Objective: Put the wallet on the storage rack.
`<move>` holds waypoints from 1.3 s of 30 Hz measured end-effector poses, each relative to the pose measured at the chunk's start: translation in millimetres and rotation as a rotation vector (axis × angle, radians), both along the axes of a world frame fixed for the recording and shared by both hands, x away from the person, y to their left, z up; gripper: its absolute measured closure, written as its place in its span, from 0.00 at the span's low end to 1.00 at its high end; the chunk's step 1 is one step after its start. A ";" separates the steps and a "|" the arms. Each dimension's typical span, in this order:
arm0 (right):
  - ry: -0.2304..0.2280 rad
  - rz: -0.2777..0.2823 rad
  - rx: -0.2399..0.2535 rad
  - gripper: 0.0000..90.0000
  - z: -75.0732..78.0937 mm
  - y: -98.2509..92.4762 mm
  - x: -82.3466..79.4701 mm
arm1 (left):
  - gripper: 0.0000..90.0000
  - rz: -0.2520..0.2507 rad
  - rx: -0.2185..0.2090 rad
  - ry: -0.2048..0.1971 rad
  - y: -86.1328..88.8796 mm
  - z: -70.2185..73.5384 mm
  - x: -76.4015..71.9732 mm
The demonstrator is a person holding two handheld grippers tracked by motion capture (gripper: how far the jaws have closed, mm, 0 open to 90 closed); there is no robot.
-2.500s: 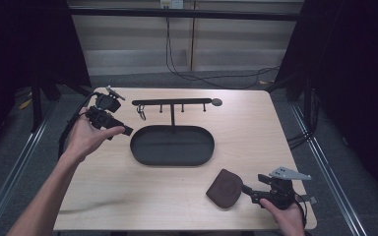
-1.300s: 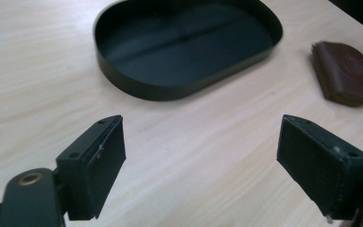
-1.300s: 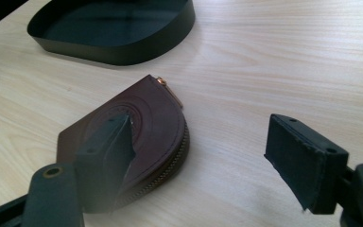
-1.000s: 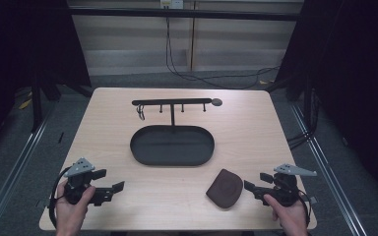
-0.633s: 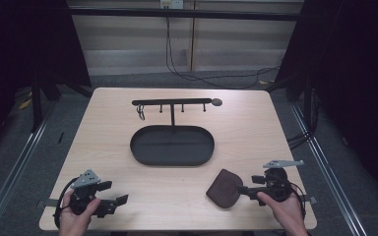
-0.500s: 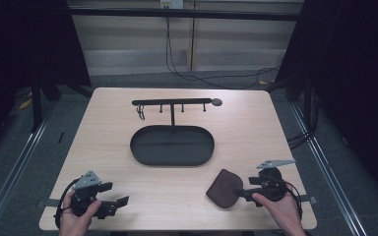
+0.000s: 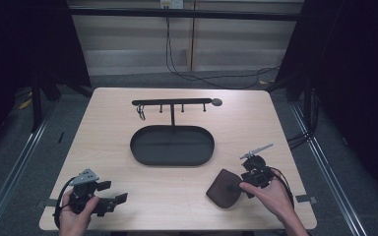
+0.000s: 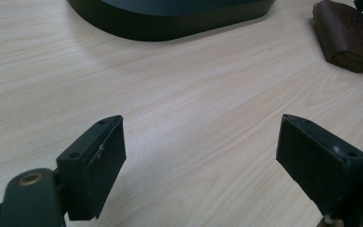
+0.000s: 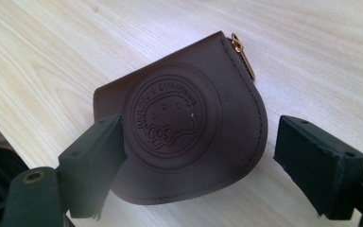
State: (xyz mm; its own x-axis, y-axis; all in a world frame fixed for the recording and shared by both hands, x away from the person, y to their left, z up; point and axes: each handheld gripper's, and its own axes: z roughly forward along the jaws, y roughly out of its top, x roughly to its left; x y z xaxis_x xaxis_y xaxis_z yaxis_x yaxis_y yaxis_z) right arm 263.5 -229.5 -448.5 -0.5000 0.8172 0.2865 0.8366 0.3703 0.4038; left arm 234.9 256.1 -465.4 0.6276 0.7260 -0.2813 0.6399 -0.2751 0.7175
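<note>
The left gripper (image 7: 112,202) rests low over the table (image 7: 103,147) near its 7 o'clock corner, jaws wide apart with bare wood between them; in the left gripper view only the table surface lies between the black pads (image 8: 99,165). Leave this hand parked; the step appears to need no help from it.

At the centre sits the dark oval tray (image 7: 172,145), and at its 12 o'clock stands the black hook rack (image 7: 172,103), one hook carrying a small ring.

The brown leather pouch (image 7: 225,188) lies flat on the table at the tray's 5 o'clock, well apart from it. The right gripper (image 7: 240,185) is at the pouch's 3 o'clock edge. Its jaws have just been opening and stand wide, the pouch lying beneath and between them, unclamped. In the right gripper view, the embossed round stamp (image 9: 170,116) faces up and the gold zip pull (image 9: 238,47) sits at 1 o'clock.

For a sound grasp, it would be best to:
1. Lower the jaws until one pad can slide under the curved edge.
2. Close across the thin leather, away from the zip pull.
3. Lift straight up before carrying.
</note>
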 end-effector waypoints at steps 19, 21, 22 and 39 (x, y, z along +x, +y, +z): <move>0.115 0.015 -0.098 0.26 -15.3 16.0 17.3 | 0.18 -0.008 0.005 0.014 2.1 0.1 1.3; 0.127 0.016 -0.094 0.27 -15.4 15.7 18.3 | 0.18 -0.010 0.003 0.013 2.1 0.1 1.3; 0.136 0.013 -0.094 0.28 -15.0 15.6 18.8 | 0.18 -0.009 0.004 0.012 2.2 0.2 1.4; 0.101 -0.035 -0.081 0.60 0.8 10.5 20.2 | 0.18 -0.003 0.005 0.010 3.2 0.5 1.8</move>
State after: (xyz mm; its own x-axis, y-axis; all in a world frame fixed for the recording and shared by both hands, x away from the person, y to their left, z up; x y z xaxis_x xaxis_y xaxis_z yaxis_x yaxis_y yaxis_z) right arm 283.7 -219.0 -447.7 -0.4430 0.8560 0.2665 0.8843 0.3682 0.2871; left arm 236.7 259.3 -464.9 0.6265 0.7259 -0.2837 0.6464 -0.2806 0.7095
